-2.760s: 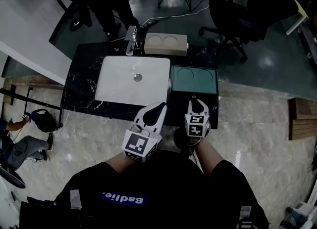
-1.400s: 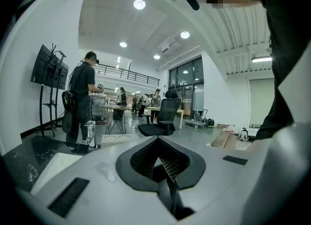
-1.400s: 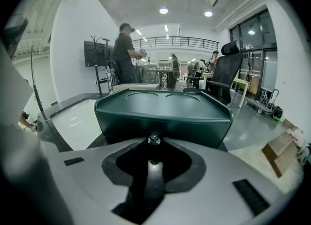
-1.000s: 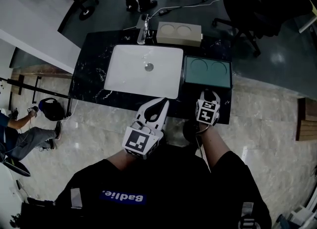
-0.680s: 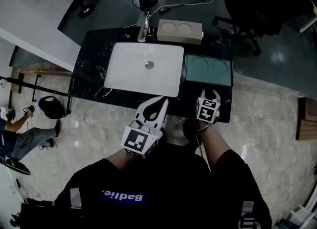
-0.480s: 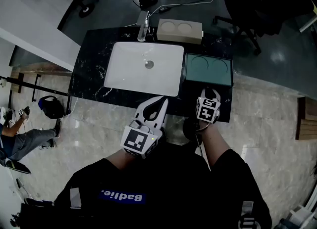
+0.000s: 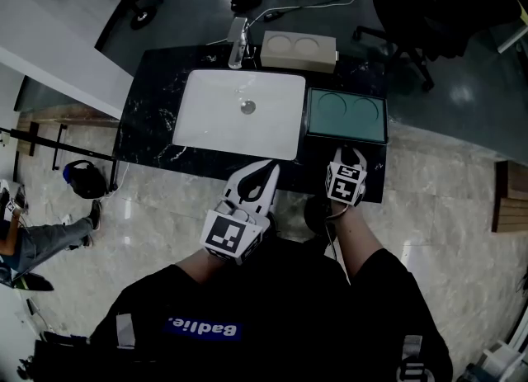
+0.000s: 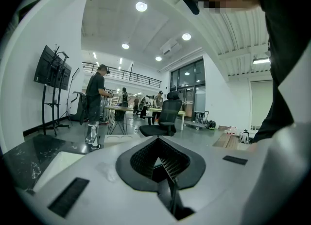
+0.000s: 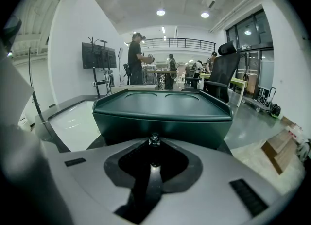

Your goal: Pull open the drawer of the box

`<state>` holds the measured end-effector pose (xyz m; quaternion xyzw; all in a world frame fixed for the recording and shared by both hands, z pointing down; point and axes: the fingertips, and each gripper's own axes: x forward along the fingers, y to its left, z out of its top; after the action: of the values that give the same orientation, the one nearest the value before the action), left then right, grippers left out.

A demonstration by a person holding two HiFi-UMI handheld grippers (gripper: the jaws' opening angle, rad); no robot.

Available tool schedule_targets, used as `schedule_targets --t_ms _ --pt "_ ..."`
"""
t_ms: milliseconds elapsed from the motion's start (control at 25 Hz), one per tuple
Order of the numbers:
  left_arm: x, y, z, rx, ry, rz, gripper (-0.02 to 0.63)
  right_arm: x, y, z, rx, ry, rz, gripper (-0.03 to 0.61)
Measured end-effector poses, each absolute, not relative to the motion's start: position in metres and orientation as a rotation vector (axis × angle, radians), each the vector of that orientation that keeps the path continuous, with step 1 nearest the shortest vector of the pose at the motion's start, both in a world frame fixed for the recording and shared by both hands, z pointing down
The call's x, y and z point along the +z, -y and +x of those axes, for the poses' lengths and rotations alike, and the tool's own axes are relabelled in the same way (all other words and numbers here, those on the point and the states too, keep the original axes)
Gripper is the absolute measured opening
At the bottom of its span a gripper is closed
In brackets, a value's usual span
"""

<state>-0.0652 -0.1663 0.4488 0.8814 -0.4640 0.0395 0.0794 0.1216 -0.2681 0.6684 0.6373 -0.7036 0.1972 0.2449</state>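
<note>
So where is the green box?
In the head view, the box sits at the counter's right end, right of the sink, its knob in the right tool.

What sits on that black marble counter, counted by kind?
Boxes with two round recesses: 2, a dark green box and a beige box
White rectangular sink basin: 1
Metal faucet: 1
Small shiny knob on the green box's front: 1
Total: 5

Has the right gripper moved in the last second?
No. The right gripper stays at the box's near edge, shut on its knob.
</note>
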Motion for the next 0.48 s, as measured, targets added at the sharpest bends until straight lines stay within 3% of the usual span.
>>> schedule_targets --t_ms 480 --pt "0.443 0.162 -0.062 0.087 1.363 2.659 -0.012 0.668 0.254 0.121 0.533 1.917 1.739 0.067"
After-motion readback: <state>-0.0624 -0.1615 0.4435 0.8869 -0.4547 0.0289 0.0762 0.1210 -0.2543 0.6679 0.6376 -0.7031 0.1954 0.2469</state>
